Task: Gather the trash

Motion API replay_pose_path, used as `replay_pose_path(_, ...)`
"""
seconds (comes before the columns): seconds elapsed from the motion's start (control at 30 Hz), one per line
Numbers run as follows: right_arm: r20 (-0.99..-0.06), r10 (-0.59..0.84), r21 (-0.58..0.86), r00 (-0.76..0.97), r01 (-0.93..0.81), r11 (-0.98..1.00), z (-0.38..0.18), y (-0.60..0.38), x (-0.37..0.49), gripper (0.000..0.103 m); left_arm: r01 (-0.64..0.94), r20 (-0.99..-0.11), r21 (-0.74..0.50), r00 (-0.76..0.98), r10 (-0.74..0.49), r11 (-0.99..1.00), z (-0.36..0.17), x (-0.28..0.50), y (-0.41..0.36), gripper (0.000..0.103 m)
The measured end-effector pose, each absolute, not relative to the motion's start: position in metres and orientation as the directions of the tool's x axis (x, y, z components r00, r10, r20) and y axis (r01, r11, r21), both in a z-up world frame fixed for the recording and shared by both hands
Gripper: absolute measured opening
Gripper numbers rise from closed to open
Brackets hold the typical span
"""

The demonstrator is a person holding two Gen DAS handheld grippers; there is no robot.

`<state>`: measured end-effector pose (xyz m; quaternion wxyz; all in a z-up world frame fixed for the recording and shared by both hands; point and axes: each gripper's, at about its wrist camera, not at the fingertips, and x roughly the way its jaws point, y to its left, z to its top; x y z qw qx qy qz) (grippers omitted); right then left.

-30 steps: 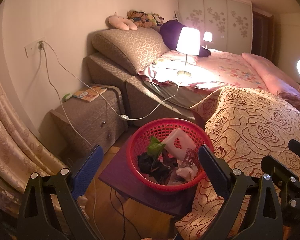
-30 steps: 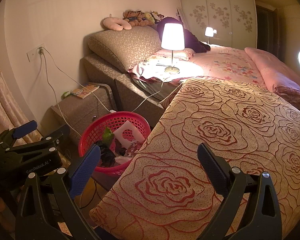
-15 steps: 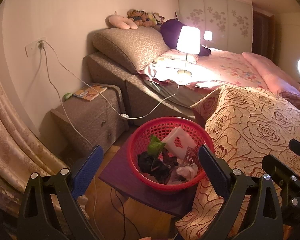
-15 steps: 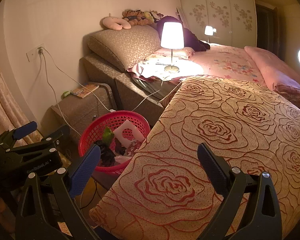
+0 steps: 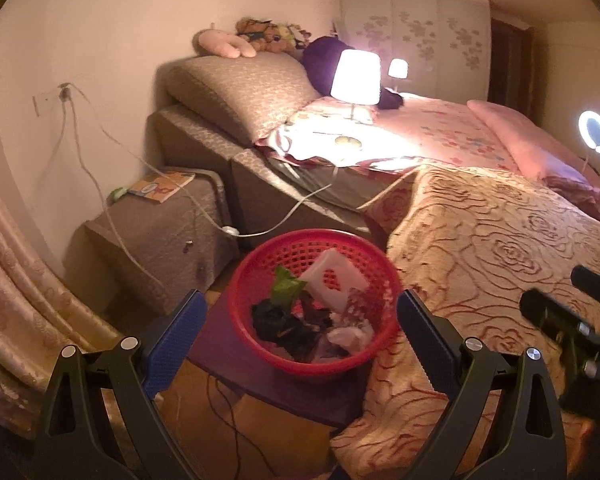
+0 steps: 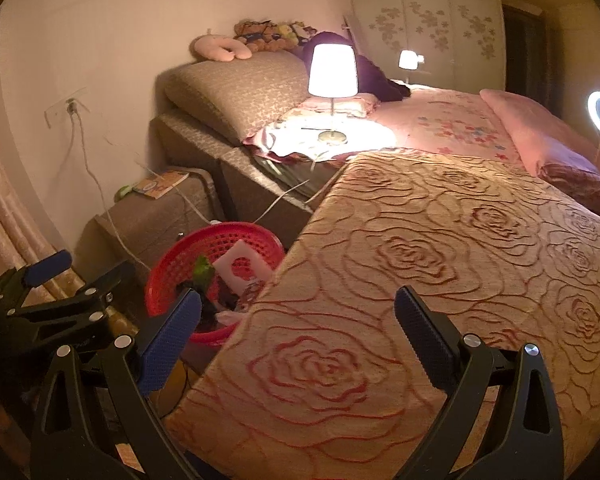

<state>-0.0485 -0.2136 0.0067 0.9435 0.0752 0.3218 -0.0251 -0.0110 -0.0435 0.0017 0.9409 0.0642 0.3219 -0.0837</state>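
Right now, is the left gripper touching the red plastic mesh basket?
Apart. The left wrist view shows the open left gripper with both fingers outside the red plastic mesh basket, holding nothing.

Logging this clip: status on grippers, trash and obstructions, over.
Left hand-held gripper open, empty, above the red basket. Right hand-held gripper open, empty, over the bedspread. Basket holds trash. Lamp cord behind the basket, nothing blocking.

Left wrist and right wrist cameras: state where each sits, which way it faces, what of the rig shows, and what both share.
Left wrist: on the left gripper, facing the red plastic basket of trash; open blue-padded fingers and the right gripper show.
Right wrist: on the right gripper, over the rose-patterned beige bedspread; open fingers and left gripper show.
Shared: basket, bedspread, lit white table lamp.
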Motion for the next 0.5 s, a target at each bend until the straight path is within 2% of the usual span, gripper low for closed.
replay_pose_path(0.17, -0.606, -0.105, 0.117, 0.788, 0.219, 0.969, 0.013, -0.265, -0.071, 0.094, 0.326, -0.605, 0.061, 0.764, -0.225, 0.943, 0.004, -0.03, -0.084, 0.092)
replay_pose_path(0.37, -0.619, -0.261, 0.1, 0.741, 0.404, 0.909, 0.006, -0.339, -0.111, 0.094, 0.545, -0.641, 0.005, 0.645, -0.415, 0.839, -0.009, -0.062, -0.167, 0.092)
replay_pose_path(0.5, -0.626, -0.353, 0.091, 0.695, 0.515, 0.852, -0.001, -0.379, -0.13, 0.094, 0.617, -0.619, 0.061, 0.641, -0.455, 0.785, -0.027, -0.086, -0.213, 0.092)
